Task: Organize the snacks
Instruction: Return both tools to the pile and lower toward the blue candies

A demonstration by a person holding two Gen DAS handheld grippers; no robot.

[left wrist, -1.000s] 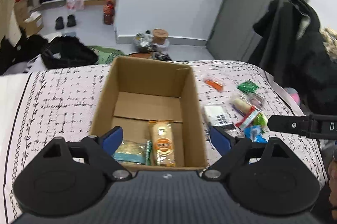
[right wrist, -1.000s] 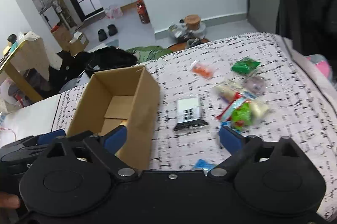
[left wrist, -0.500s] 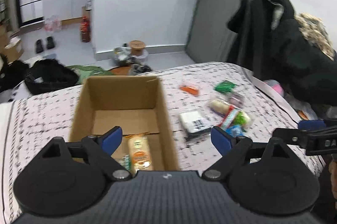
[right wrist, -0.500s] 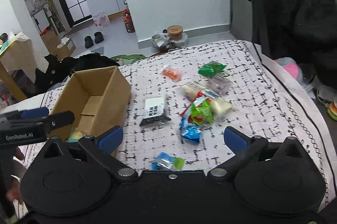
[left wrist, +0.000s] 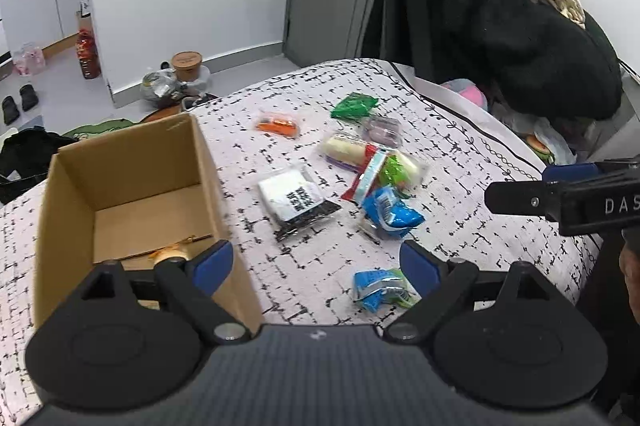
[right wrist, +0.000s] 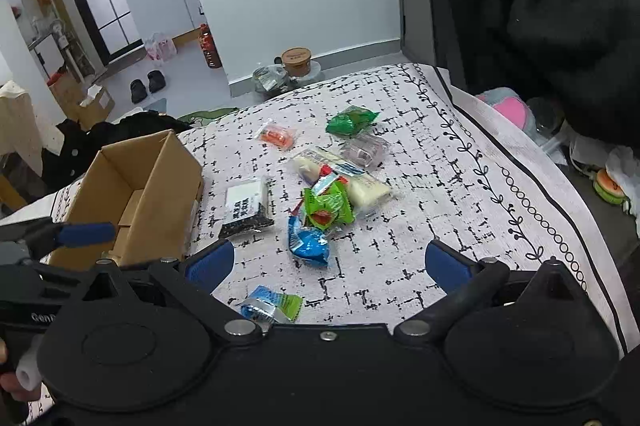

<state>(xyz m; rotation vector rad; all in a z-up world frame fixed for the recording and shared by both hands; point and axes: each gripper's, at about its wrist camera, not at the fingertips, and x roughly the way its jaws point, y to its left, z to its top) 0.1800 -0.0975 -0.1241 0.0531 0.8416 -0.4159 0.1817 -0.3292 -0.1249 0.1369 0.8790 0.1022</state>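
Observation:
An open cardboard box (left wrist: 132,161) (right wrist: 160,185) stands at the left of the patterned cloth, with a snack partly showing inside. Loose snacks lie to its right: a black-and-white packet (left wrist: 296,199) (right wrist: 246,207), a blue packet (left wrist: 394,211) (right wrist: 308,244), a green one (right wrist: 326,203), a white roll (left wrist: 346,149), an orange packet (left wrist: 278,123) and a blue-green packet (left wrist: 380,288) (right wrist: 270,306). My left gripper (left wrist: 314,264) is open and empty above the blue-green packet. My right gripper (right wrist: 326,262) is open and empty over the blue packet.
The cloth-covered table (right wrist: 460,193) ends at the right, where dark coats (left wrist: 520,25) hang. A dark green packet (right wrist: 350,119) and a clear purple packet (right wrist: 366,149) lie farther back. Bags and a tub (right wrist: 296,59) sit on the floor beyond.
Both grippers have swung right, from over the box to over the loose snacks. Both stayed open and empty.

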